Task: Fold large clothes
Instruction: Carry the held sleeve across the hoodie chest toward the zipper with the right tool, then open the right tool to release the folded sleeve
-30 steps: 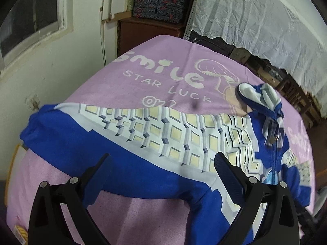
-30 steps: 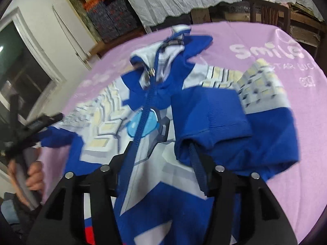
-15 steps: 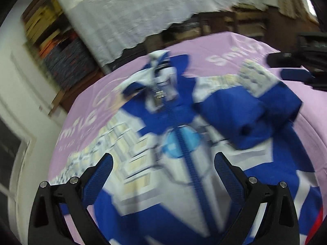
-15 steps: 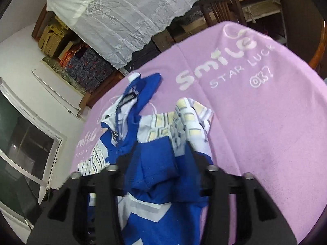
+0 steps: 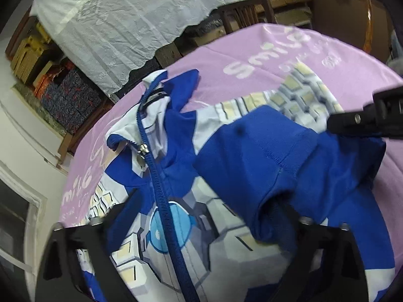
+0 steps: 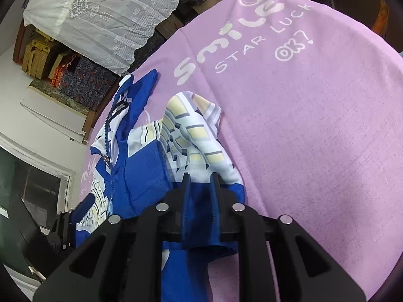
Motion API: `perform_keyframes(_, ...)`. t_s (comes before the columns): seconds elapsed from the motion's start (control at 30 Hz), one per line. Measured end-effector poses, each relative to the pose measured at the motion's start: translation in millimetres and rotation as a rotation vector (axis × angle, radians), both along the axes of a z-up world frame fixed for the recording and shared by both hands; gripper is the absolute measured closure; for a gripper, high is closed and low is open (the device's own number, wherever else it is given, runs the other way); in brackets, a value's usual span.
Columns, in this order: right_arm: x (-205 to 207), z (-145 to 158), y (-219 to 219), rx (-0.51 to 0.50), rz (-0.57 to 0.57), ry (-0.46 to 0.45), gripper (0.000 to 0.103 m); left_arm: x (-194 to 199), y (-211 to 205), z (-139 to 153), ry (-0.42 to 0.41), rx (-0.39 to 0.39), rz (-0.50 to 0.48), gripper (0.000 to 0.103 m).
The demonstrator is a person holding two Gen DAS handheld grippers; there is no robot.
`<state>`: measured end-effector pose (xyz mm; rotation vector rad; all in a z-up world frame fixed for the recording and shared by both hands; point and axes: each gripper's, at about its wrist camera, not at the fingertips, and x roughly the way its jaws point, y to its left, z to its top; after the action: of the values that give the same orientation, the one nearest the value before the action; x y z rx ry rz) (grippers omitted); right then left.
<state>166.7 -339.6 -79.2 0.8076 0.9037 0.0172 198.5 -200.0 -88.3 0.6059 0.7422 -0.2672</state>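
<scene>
White lace curtain (image 5: 121,17), wooden chair (image 5: 241,15), white wall (image 6: 45,115)

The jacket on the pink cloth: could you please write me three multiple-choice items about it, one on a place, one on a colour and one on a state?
1. Where does the folded-over sleeve cuff lie?
A. on the jacket's front
B. hanging off the table's edge
C. on the wooden chair

2. What colour is the jacket's zipper?
A. red
B. blue
C. yellow

3. What is the right gripper doing?
A. open, away from the jacket
B. shut on the pink cloth
C. shut on blue fabric of the jacket

Answers:
1. A, since the left wrist view shows the ribbed cuff resting over the chest panel beside the zipper.
2. B, as the tape and teeth run blue down the front.
3. C, because the right wrist view shows its fingers close together with blue fabric pinched between them.
</scene>
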Motion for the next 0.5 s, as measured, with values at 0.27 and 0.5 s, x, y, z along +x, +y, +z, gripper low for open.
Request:
perform_keyframes(0.27, 2.9, -0.3, 14.3, 0.018, 0.063, -0.005, 0.088, 21.2, 95.1, 17.6, 0.275, -0.427, 0.173, 0.017)
perform_keyframes(0.5, 2.0, 1.1, 16.2, -0.044, 0.047, 0.005, 0.093, 26.0, 136.7, 10.4, 0.374, -0.633, 0.241, 0.009)
